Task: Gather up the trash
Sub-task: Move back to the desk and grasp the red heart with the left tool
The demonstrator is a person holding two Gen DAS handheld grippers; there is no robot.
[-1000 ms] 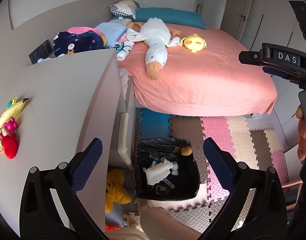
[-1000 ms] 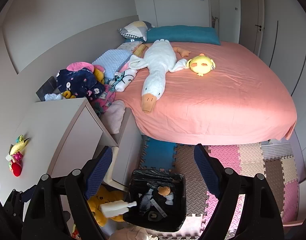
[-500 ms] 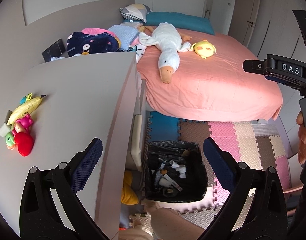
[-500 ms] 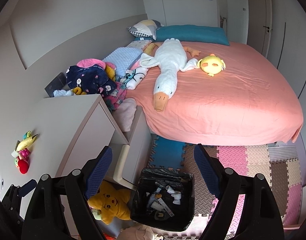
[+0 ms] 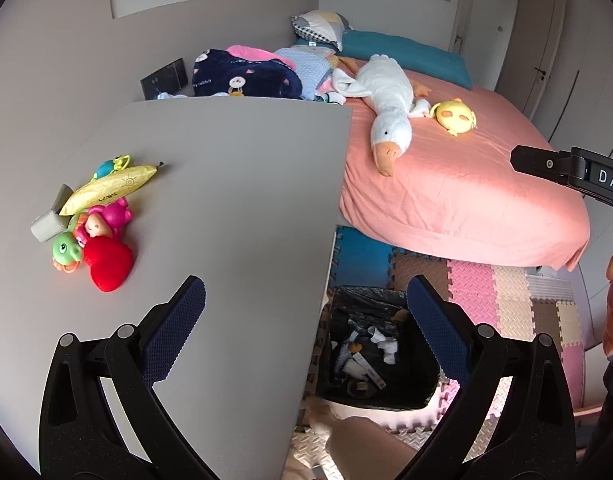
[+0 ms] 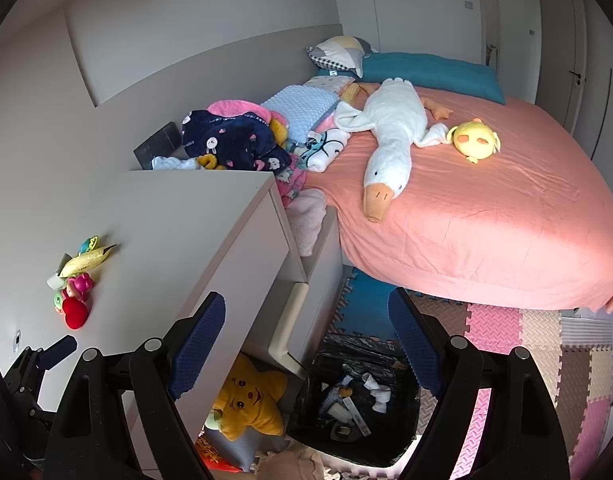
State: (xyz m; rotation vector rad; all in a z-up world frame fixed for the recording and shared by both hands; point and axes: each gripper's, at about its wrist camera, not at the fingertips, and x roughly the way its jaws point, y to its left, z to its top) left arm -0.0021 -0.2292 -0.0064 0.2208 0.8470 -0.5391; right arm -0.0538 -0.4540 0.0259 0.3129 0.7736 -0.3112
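Looking along the left gripper (image 5: 302, 328), its jaws stood wide with nothing between them, poised over the edge of the grey desk (image 5: 234, 200). On the desk lay a yellow wrapper (image 5: 112, 190), resting against a huddle of small toys (image 5: 94, 236). Below the desk's edge sat the black-lined bin (image 5: 376, 348) on the foam mat (image 5: 502, 300), already holding scraps of paper and packaging. The other tool showed at the right margin.

From the right gripper (image 6: 306, 346), the jaws were likewise wide and empty, hanging above the bin (image 6: 358, 404), with a yellow star plush (image 6: 248, 404) just beside it under the desk (image 6: 166, 240). The wrapper (image 6: 86, 260) lay well to the left.

The step in hand seemed to be seeking the next piece of trash. The wrapper looked the likeliest candidate, so the next move probably called for the left gripper to reach across the desk and pinch it clear of the toys.
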